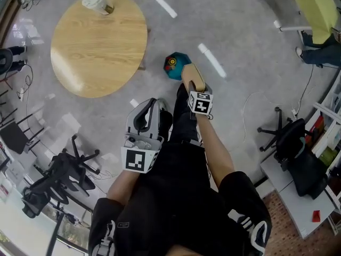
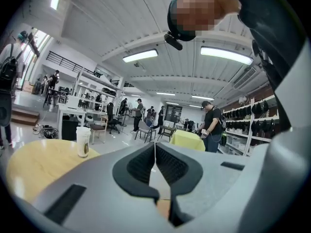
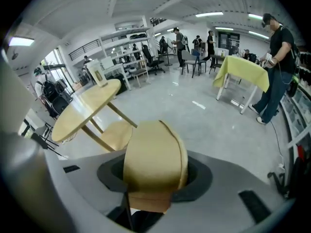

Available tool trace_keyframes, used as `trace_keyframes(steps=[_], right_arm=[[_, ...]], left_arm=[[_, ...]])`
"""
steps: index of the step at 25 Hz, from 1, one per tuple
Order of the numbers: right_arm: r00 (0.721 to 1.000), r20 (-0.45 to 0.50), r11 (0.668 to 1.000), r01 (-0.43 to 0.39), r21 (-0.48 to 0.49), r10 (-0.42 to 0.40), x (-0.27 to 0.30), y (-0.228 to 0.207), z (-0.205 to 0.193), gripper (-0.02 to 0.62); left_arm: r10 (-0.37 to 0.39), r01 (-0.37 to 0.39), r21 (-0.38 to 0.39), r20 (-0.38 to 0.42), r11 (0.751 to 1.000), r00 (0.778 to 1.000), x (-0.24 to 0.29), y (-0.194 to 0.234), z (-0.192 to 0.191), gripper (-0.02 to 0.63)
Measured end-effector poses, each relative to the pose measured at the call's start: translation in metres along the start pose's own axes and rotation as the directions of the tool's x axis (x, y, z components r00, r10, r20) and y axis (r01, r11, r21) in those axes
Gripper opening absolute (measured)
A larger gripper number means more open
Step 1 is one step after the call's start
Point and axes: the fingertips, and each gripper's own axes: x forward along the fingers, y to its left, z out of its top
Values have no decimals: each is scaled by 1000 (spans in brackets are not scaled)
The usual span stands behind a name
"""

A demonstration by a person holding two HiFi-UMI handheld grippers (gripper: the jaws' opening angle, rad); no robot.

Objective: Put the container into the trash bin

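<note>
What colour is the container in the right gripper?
Tan brown, like cardboard. The container shows best in the right gripper view.

The container [image 3: 154, 164] is tan, the trash bin [image 1: 176, 65] teal, the floor [image 1: 240, 36] grey. The round desk [image 1: 80, 52] shows pale wood grain, and the cup [image 1: 95, 1] on it is white.

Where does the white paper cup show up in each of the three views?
Head view: paper cup at top left, near the round wooden table's edge.
Left gripper view: left of middle, standing on the table.
Right gripper view: upper left, on the tabletop's far end.
Shared landmark: the round wooden table.
</note>
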Motion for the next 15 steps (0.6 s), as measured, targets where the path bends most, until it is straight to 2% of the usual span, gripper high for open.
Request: trace_keyframes(steps=[7,10,15], right_arm=[[991,-134,999,12,31,-8,71,-20,-7,203],[984,-177,1000,5,24,-1,98,-24,-11,258],[977,-213,1000,-4,1,4,126,-27,-9,265]], left_arm=[[13,-14,-58,-16,998,1000,36,6,-12,15],[28,-31,-69,-40,997,999,45,11,-18,15],[72,-75,-80,-50,994,996,52,26,-21,15]])
